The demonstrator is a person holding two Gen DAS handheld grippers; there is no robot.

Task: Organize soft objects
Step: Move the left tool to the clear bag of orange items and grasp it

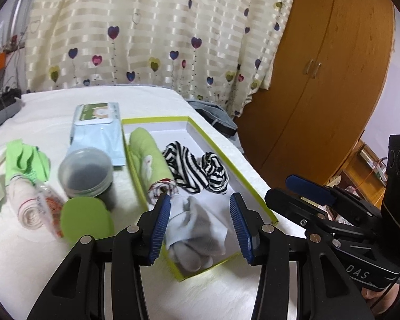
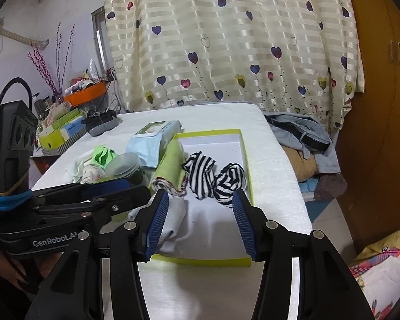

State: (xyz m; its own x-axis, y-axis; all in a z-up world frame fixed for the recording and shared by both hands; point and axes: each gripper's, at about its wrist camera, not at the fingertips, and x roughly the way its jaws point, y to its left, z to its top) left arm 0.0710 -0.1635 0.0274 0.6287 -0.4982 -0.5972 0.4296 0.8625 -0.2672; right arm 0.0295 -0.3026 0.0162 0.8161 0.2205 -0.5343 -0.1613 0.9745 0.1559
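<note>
A shallow box with a lime-green rim lies on the white-covered table. Inside it lie a rolled green cloth, a black-and-white striped garment and a pale grey-white sock bundle at the near end. My left gripper is open, its blue pads on either side of the sock bundle, not closed on it. My right gripper is open and empty over the box's near end, to the right of the left gripper.
Left of the box lie a wet-wipes pack, a clear jar of dark contents with a green lid beside it, a rolled pink cloth and green cloths. A wooden wardrobe stands right; clothes lie beyond the table edge.
</note>
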